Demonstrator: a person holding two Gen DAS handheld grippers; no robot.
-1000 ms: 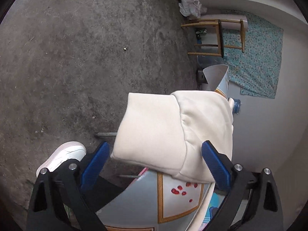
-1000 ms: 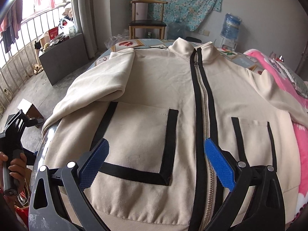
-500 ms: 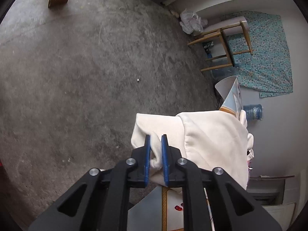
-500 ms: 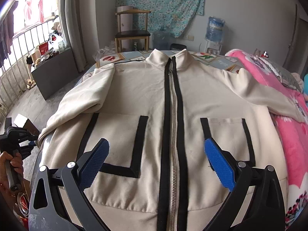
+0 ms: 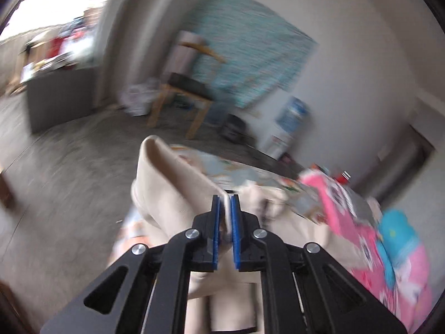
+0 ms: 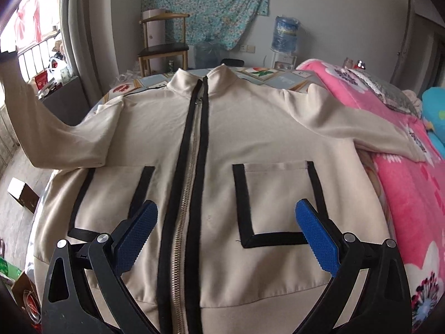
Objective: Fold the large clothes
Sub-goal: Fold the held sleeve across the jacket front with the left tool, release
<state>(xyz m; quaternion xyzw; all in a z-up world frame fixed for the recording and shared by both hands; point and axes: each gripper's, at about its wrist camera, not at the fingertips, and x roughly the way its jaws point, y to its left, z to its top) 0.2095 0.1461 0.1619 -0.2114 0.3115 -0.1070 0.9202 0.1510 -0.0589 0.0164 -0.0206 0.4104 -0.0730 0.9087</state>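
Left hand-held gripper (image 5: 225, 199): you have it clenched on the cuff of the jacket's sleeve (image 5: 178, 186), cream cloth pinched between the blue pads. Right hand-held gripper (image 6: 226, 217): you hold it released above the lower front, apart from the cloth. The jacket (image 6: 267, 128) lies face up on the desk (image 6: 286, 79), cream with a black-edged zipper (image 6: 192, 167) closed to the collar and two black-trimmed pockets. One sleeve rises off the desk at the frame's left; the other drapes onto the pink blanket (image 6: 403, 194). Left wrist view is motion-blurred. The hem is cut off.
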